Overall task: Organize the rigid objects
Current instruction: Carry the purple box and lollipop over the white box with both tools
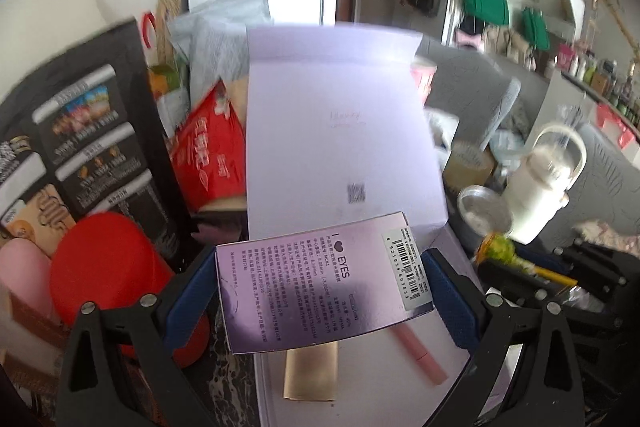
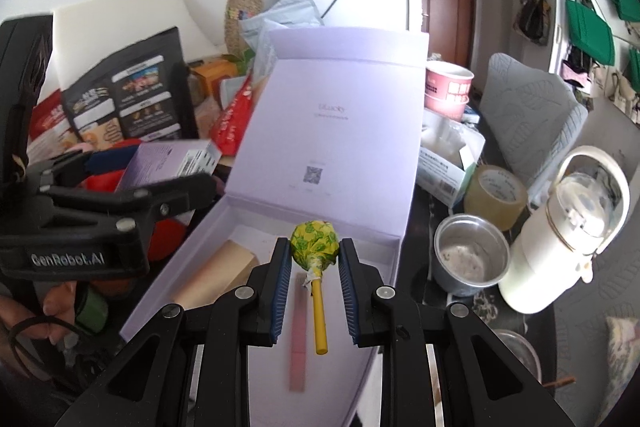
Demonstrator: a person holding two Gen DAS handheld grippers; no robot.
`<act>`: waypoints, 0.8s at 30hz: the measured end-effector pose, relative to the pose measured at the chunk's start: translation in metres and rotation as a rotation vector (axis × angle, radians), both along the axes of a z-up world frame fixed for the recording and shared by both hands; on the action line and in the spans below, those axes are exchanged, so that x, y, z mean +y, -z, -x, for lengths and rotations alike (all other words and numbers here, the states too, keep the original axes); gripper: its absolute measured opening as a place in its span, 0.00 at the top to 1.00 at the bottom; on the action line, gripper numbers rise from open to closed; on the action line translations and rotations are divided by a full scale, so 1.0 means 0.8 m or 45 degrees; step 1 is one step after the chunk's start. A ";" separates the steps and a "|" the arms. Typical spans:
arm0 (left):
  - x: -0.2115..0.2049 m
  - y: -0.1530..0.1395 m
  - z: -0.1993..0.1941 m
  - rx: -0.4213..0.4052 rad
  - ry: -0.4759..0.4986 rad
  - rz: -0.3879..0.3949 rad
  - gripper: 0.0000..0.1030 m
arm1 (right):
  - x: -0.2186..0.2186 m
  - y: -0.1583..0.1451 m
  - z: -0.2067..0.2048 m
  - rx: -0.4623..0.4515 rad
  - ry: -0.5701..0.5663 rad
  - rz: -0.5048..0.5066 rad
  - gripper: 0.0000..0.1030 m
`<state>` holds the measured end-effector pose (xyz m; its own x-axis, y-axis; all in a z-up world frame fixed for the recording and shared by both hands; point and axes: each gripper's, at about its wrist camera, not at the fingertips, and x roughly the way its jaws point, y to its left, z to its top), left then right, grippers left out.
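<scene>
The right hand-held gripper [image 2: 311,259] is narrowed onto the wrapped head of a yellow-stick lollipop [image 2: 314,247], held above the open lavender gift box [image 2: 394,247]. The left hand-held gripper [image 1: 322,281] stands wide, its blue pads pressing both sides of a purple contact-lens carton [image 1: 316,279], which hangs over the box's left edge.

Inside the tray lie a tan flat packet [image 1: 310,371] and a pink stick-shaped item [image 1: 420,357]; these appear already stored. Both carried items remain to be set down, so the task is judged partly complete.

Beyond the box on the bench, a steel cup [image 2: 470,253], a tape roll [image 2: 496,195] and a white jug [image 2: 568,235] stand unsorted; whether they belong to the task cannot be told.
</scene>
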<state>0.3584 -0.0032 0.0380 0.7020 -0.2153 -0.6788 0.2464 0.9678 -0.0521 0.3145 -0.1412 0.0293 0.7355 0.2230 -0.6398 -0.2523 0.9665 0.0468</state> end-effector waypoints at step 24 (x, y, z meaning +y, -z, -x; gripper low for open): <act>-0.019 0.093 -0.053 0.294 0.019 -0.183 0.03 | 0.003 0.070 -0.054 0.184 0.076 0.057 0.77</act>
